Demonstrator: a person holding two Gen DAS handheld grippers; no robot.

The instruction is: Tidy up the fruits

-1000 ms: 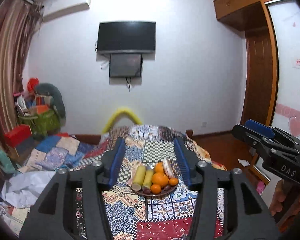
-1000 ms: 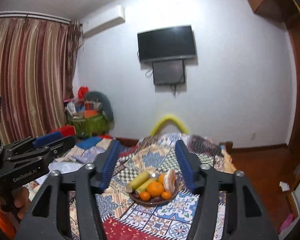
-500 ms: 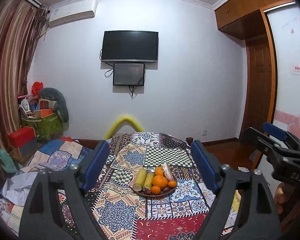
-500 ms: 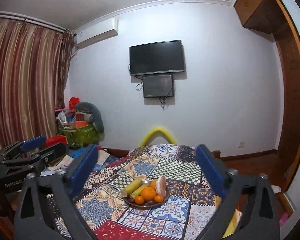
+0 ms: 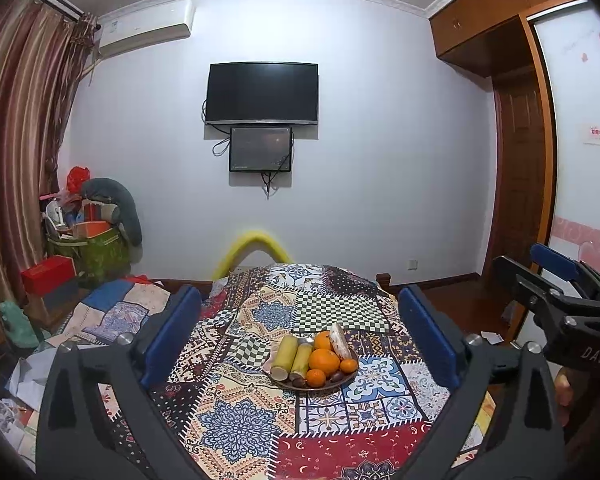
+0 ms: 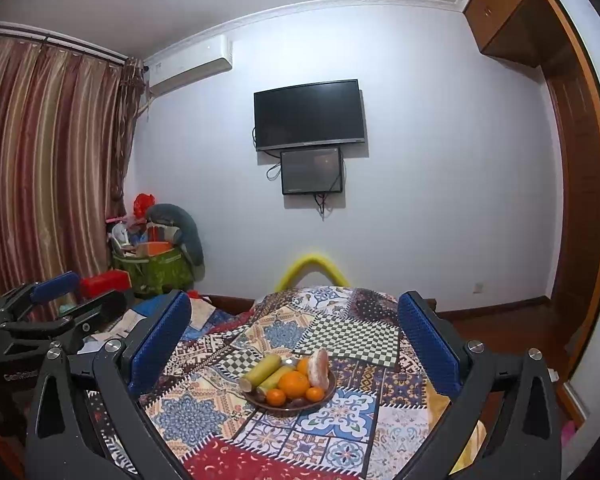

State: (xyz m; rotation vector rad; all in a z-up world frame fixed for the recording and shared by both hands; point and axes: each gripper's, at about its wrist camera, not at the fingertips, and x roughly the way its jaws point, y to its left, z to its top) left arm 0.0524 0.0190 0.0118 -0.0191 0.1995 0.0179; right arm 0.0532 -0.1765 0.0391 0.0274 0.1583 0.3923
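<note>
Fruit sits together in a shallow brown bowl (image 5: 314, 385) on a bench covered with a patchwork cloth (image 5: 236, 420) of blue, red and checked squares.

Left gripper (image 5: 300, 336): its blue-padded fingers (image 5: 172, 334) are opening wide, with nothing between them. The bowl lies ahead of the fingertips, slightly toward the right finger, well apart from both pads.

Right gripper (image 6: 294, 338): its fingers (image 6: 430, 344) stand spread fully wide and hold nothing. The bowl lies ahead of them, about midway between the two pads and touching neither.

Inside the bowl, two yellow-green cylinders (image 5: 290, 356), possibly cut sugarcane or corn, lie side by side on the side nearer the left finger. A large orange (image 5: 324, 361) rests at the centre, with smaller oranges (image 5: 315, 378) around it. A pale, reddish-tinged oblong fruit (image 5: 339, 341) leans on the side nearer the right finger. Small dark fruits (image 5: 338, 377) sit at the near rim; what they are cannot be told.

Beyond the fingertips, a dark television (image 5: 262, 93) hangs on a white wall, with striped curtains (image 6: 48, 160) far off to the left.
</note>
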